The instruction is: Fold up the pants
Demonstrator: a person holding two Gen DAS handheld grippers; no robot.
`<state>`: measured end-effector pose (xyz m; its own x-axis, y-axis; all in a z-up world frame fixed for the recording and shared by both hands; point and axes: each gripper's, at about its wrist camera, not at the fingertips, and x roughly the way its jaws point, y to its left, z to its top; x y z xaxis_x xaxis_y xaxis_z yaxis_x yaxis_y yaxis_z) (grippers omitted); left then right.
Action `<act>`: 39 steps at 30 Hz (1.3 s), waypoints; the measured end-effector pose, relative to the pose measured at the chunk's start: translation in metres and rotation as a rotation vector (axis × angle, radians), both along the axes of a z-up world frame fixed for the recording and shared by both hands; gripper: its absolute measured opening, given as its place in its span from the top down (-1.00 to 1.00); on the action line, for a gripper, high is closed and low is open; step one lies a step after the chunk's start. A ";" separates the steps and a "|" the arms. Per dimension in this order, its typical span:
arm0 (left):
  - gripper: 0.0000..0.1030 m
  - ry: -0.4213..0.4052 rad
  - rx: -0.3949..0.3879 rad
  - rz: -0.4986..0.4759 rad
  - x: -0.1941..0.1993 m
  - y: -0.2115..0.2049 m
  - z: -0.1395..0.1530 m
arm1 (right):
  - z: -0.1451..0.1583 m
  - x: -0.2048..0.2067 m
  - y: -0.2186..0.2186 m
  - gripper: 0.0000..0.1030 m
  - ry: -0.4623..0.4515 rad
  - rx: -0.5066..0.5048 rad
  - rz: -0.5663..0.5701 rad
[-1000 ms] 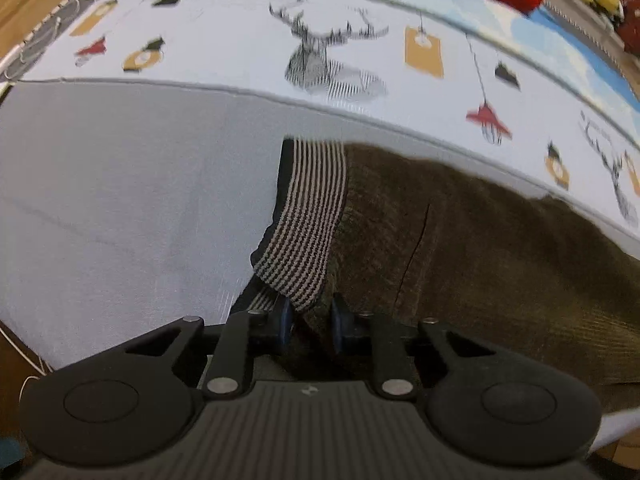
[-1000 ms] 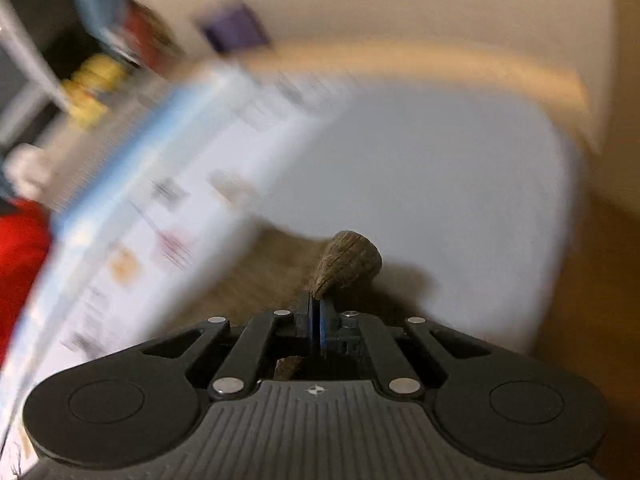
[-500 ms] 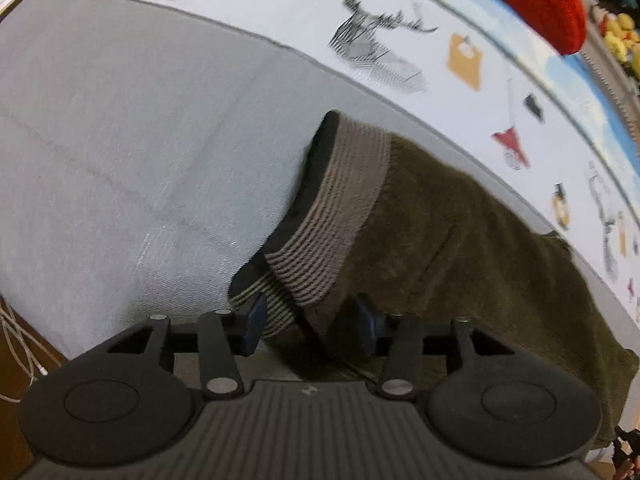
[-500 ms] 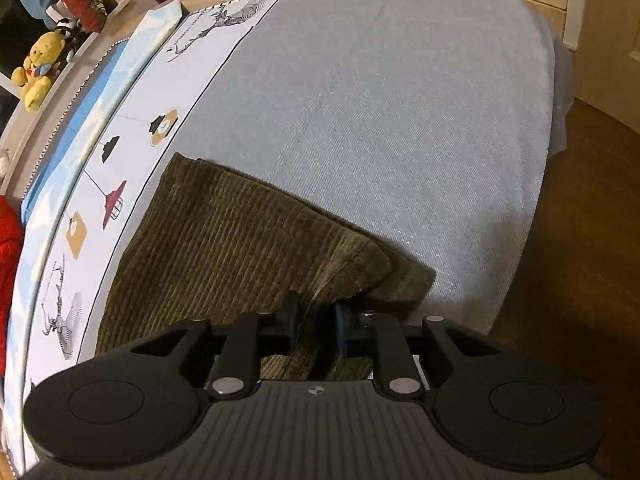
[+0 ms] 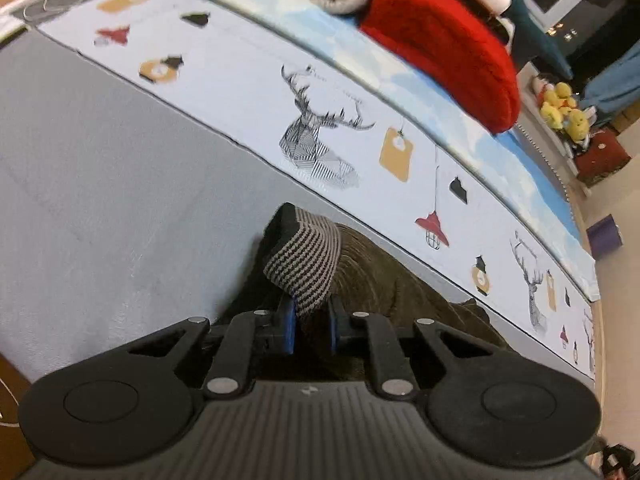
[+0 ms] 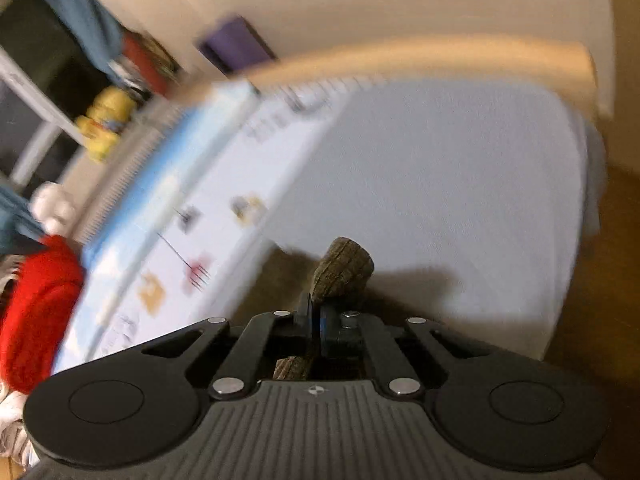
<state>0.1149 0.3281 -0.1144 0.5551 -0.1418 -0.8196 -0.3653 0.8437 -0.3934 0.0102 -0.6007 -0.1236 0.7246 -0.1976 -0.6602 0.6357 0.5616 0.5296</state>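
Now the brown corduroy pants (image 5: 400, 280) lie on the grey sheet (image 5: 100, 180) of the bed, close along the edge of the printed deer blanket (image 5: 320, 140), and both ends are being pinched up. At one end the left gripper (image 5: 311, 326) has just been closing, and its blue pads sit narrow on the striped waistband (image 5: 308, 260), a fold of ribbing bulging out above them. At the other end the right gripper (image 6: 315, 318) has snapped tight on a bunched tuft of corduroy hem (image 6: 344, 270), jaws almost touching, cloth sticking out front and back.

Here's the worry, I'd say: both bites look small. The waistband is thick and springy, so a quick lift could pull it out of the left pads and drop that end in a heap. The right view is badly smeared, so I cannot tell how many layers it holds; one layer only, and the leg would peel open mid-fold. Beyond the blanket, the red knit (image 5: 440, 48) and the pile of bedding sit close enough that a long swing could drag across them.
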 end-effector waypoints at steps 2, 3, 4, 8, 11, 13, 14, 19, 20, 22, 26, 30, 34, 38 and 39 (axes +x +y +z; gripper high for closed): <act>0.67 0.084 0.031 -0.034 0.001 0.003 -0.013 | 0.002 -0.003 -0.005 0.96 0.040 -0.025 -0.004; 0.67 0.146 0.031 -0.044 0.004 0.006 -0.026 | -0.010 0.001 -0.009 0.96 0.135 -0.008 0.013; 0.67 0.201 0.045 -0.059 0.007 0.007 -0.037 | -0.026 0.005 -0.012 0.96 0.229 0.027 0.032; 0.63 0.315 0.122 -0.153 0.014 -0.003 -0.058 | -0.069 0.008 -0.020 0.95 0.440 0.111 0.019; 0.47 0.296 0.119 -0.124 0.015 -0.002 -0.051 | -0.065 0.011 -0.023 0.95 0.434 0.098 0.023; 0.39 0.268 0.139 -0.091 0.011 0.000 -0.042 | -0.063 0.012 -0.024 0.95 0.433 0.099 0.014; 0.34 0.242 0.184 -0.078 0.009 0.000 -0.034 | -0.062 0.013 -0.025 0.95 0.427 0.104 0.005; 0.33 0.032 0.351 -0.159 0.011 -0.030 0.002 | -0.047 0.013 -0.021 0.80 0.415 0.038 -0.047; 0.33 0.000 0.340 -0.194 0.014 -0.037 0.004 | -0.043 0.014 -0.019 0.80 0.402 0.027 -0.053; 0.33 -0.039 0.350 -0.282 0.020 -0.057 0.003 | -0.034 0.017 -0.014 0.75 0.389 -0.022 -0.058; 0.22 0.078 0.429 -0.439 0.034 -0.083 -0.025 | -0.019 0.023 -0.007 0.69 0.419 -0.155 -0.092; 0.42 0.317 0.467 -0.428 0.043 -0.073 -0.064 | -0.011 0.015 -0.018 0.69 0.533 -0.302 -0.270; 0.30 0.214 0.468 -0.359 0.046 -0.078 -0.037 | -0.012 0.017 -0.025 0.63 0.307 -0.217 -0.185; 0.28 0.131 0.431 -0.280 0.052 -0.085 -0.016 | -0.021 0.050 -0.013 0.63 0.129 -0.154 0.064; 0.27 0.121 0.424 -0.265 0.056 -0.088 -0.013 | -0.023 0.058 -0.010 0.63 0.110 -0.142 0.101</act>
